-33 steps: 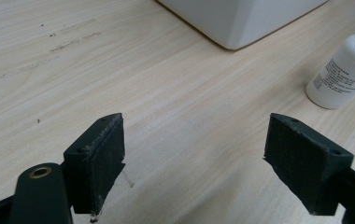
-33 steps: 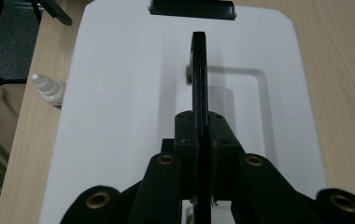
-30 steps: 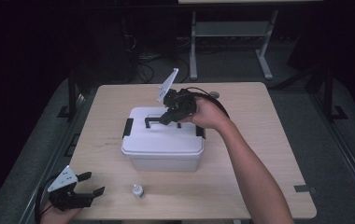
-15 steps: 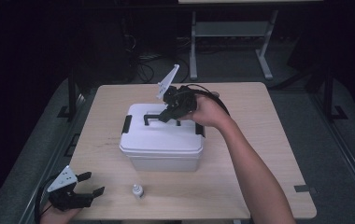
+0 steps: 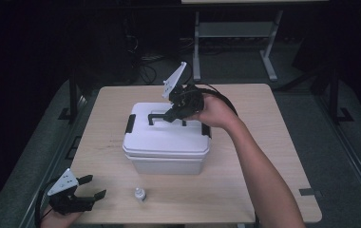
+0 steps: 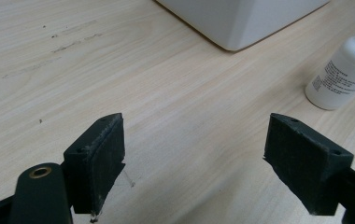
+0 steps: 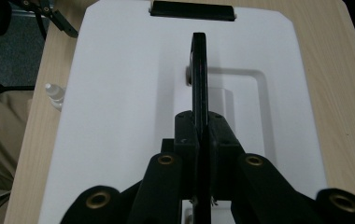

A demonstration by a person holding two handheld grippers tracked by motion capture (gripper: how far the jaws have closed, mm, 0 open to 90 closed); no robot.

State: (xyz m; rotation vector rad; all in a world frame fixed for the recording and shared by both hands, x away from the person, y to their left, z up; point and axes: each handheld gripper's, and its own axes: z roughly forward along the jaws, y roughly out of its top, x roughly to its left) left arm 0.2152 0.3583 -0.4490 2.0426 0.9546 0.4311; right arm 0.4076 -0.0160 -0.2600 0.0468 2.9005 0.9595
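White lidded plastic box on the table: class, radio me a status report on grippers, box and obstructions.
Right gripper shut on black carry handle of white plastic box. Left gripper open, holding nothing. Small white bottle stands apart from box.

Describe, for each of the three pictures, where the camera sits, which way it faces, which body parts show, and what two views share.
High view: above the table's near edge, facing forward and down on the white storage box; both forearms show.
Left gripper view: on the left gripper, facing low across the table; open jaws.
Right gripper view: on the right gripper, facing down on the lid; jaws clamp the black handle.
Shared: the small white bottle.
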